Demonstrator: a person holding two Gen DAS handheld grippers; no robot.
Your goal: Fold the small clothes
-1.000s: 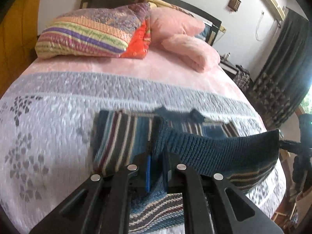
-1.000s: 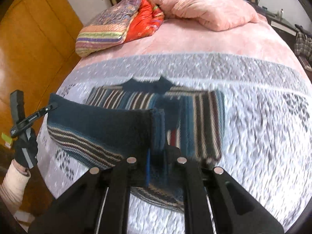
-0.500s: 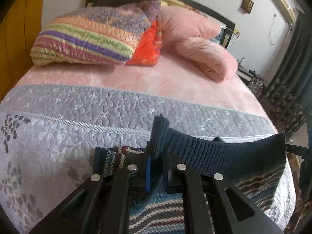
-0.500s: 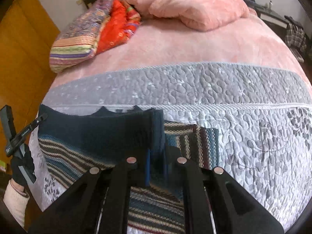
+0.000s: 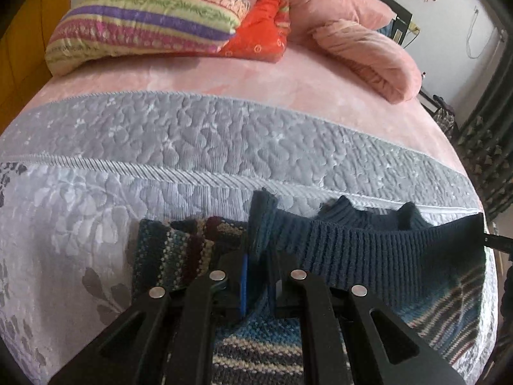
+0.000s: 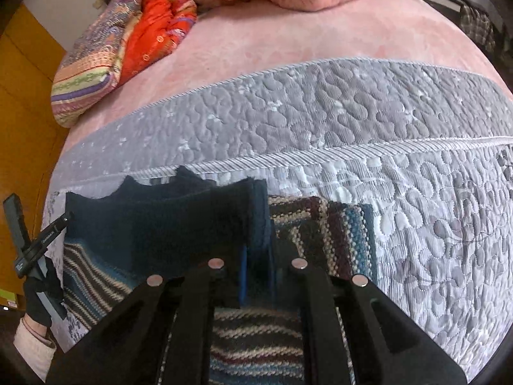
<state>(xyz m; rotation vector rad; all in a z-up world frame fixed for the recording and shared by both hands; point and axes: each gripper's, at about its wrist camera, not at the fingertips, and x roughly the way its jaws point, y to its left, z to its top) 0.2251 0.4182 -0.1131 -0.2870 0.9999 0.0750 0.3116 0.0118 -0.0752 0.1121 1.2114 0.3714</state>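
Hem carried up to the collar

Both the left gripper (image 5: 258, 276) and right gripper (image 6: 256, 276), each clenched on the striped navy knit sweater (image 5: 368, 250) low in frame, have brought its ribbed hem forward over the grey quilted bedspread (image 5: 192, 147); fold nearly complete.

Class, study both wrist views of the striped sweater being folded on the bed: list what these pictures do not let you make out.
- Left wrist view: the near part of the sweater, hidden behind the left hand-held gripper.
- Right wrist view: the sweater's lower layer, covered by the lifted hem; its near part is behind the right hand-held gripper.
- Both views: the sleeves, not distinguishable.
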